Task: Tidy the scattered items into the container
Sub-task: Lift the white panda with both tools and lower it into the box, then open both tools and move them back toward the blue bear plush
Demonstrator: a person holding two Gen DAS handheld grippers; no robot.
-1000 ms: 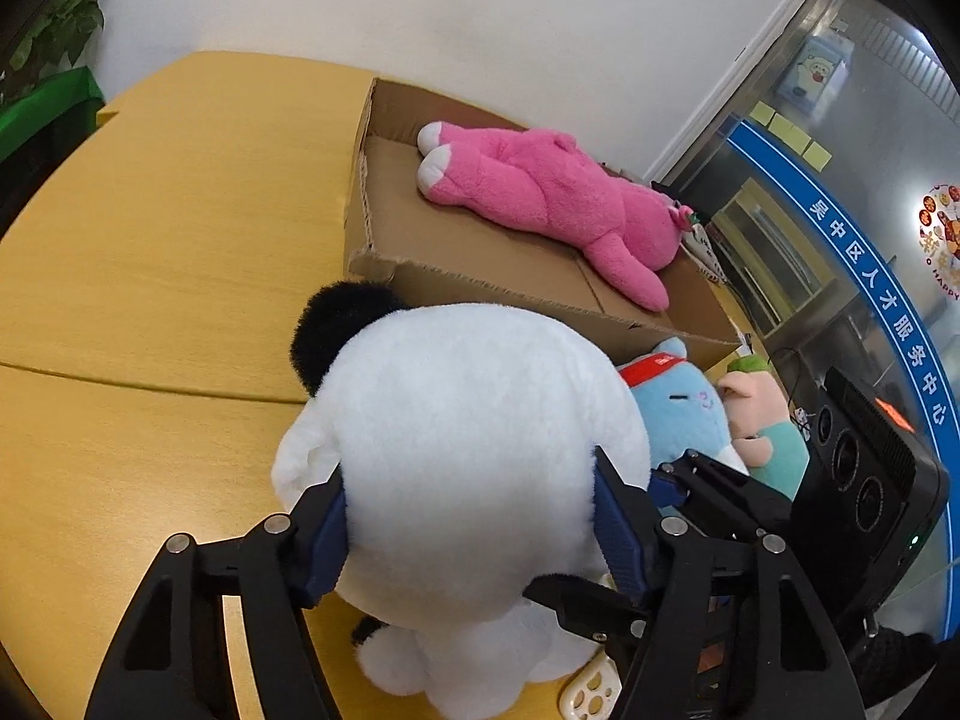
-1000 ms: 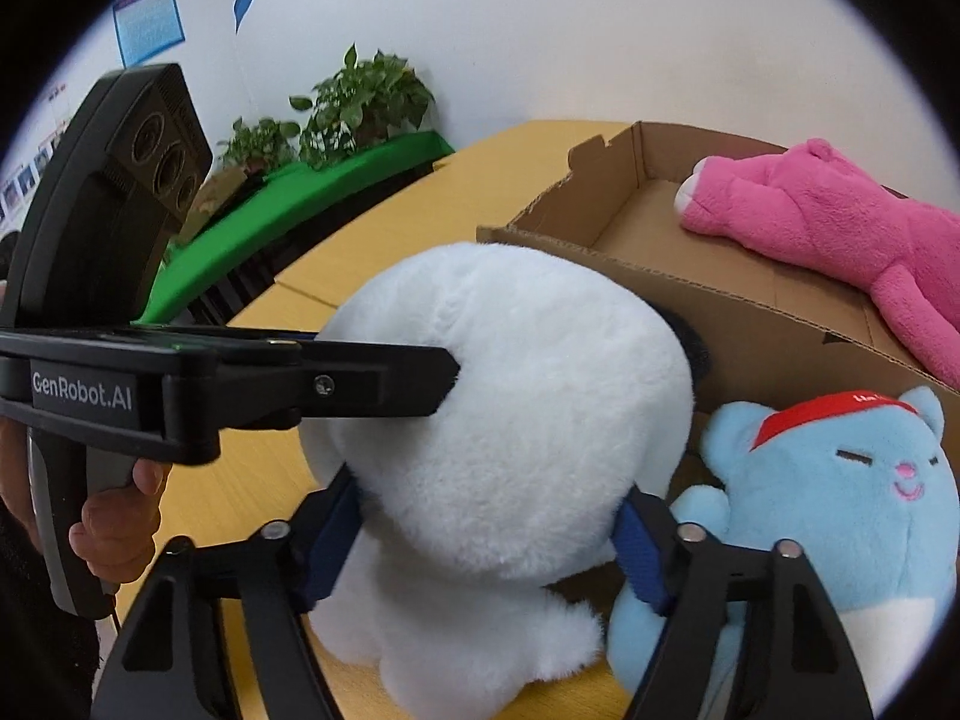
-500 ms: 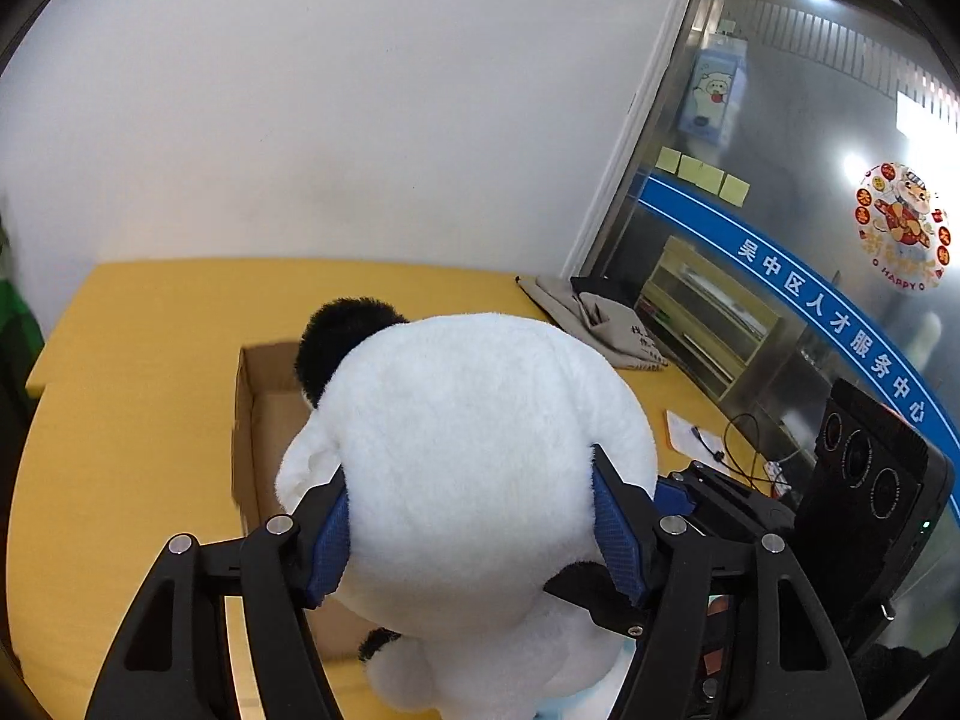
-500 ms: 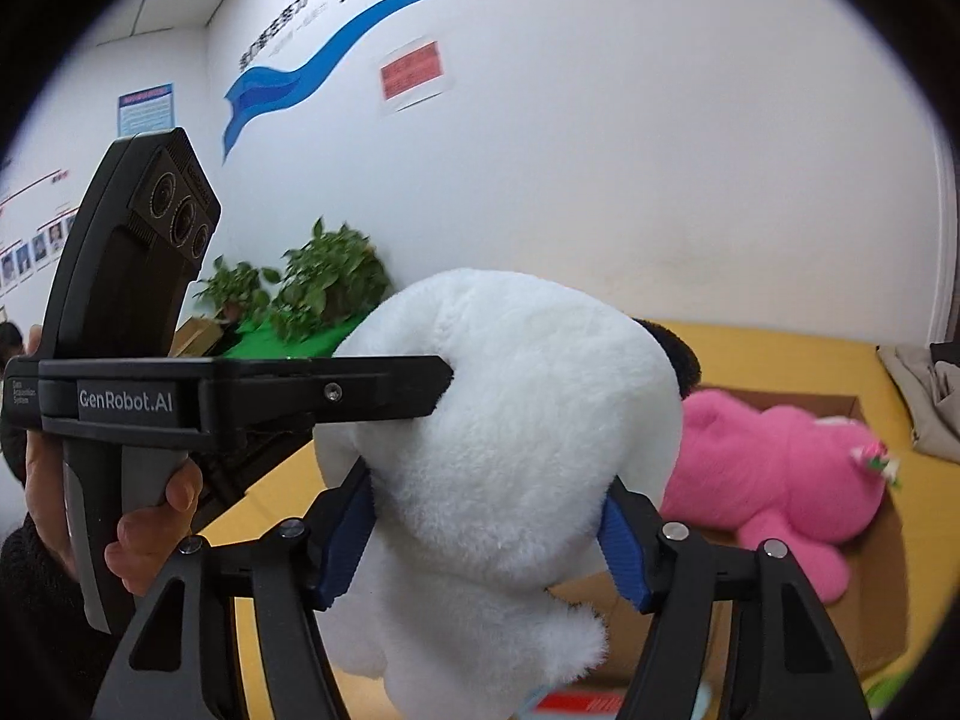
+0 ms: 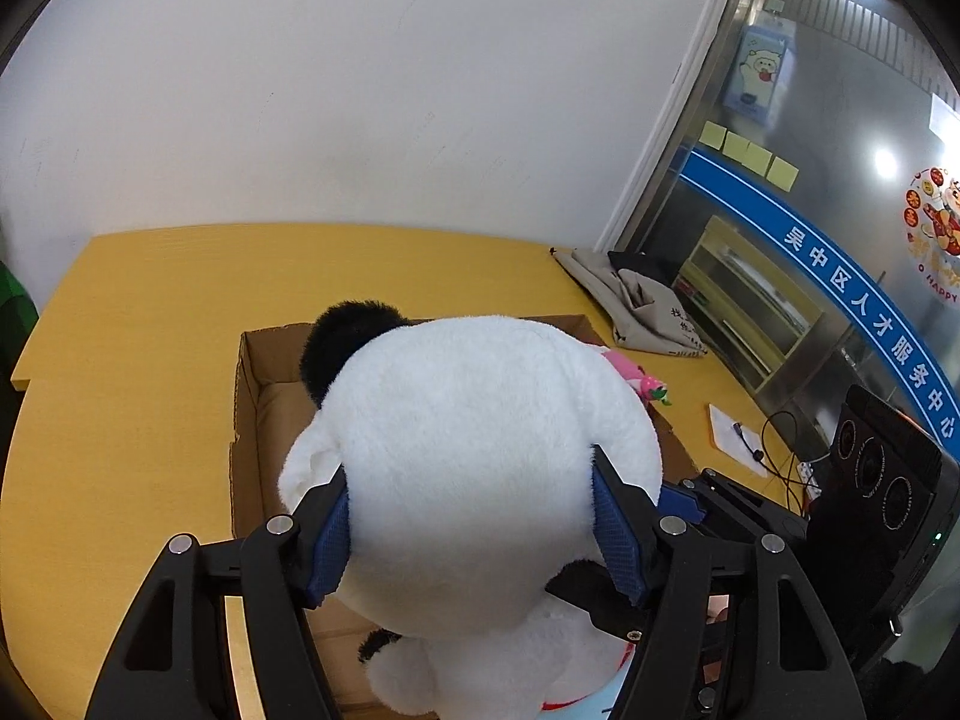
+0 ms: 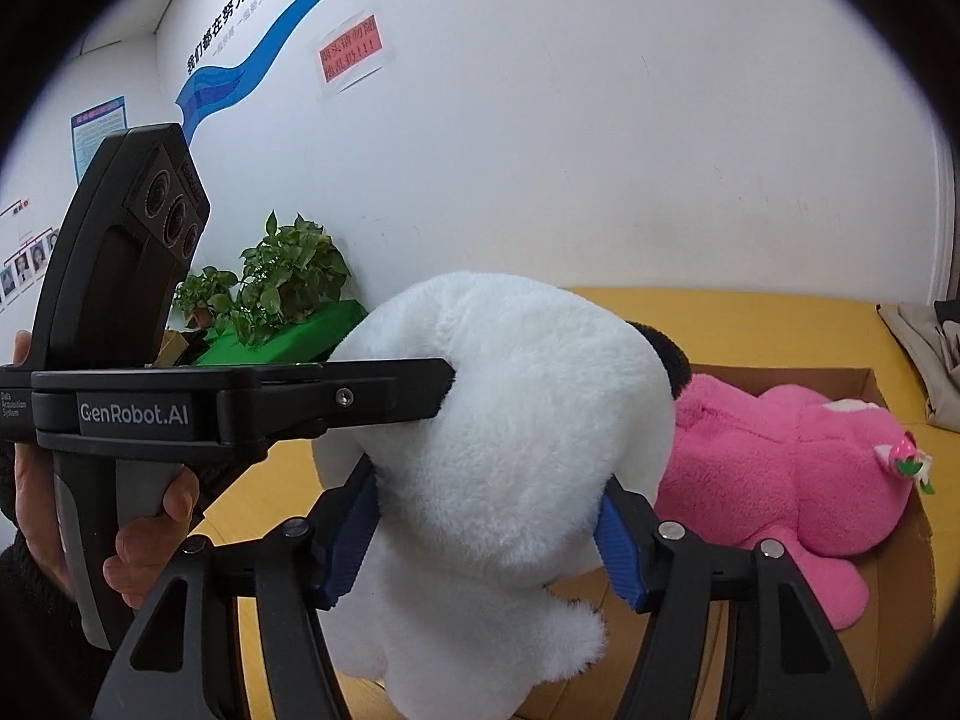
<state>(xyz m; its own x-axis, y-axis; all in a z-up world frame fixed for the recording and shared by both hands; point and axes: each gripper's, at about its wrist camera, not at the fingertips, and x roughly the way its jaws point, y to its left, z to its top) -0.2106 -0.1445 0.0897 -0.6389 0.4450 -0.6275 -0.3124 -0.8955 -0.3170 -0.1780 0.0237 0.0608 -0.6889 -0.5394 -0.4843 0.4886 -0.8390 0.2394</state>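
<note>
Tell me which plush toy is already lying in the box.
The pink plush: it lies flat inside the cardboard box. The white plush is held up, clamped by both the left gripper and right gripper.

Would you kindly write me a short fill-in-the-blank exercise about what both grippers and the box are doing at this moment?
1. Both the left gripper and the right gripper squeeze the same ____ plush toy.
2. The toy lying inside the cardboard box is ____.
3. The box rests on a ____ table.
4. Potted ____ stand by the wall.

Missing words: white; pink; yellow; plants
</note>
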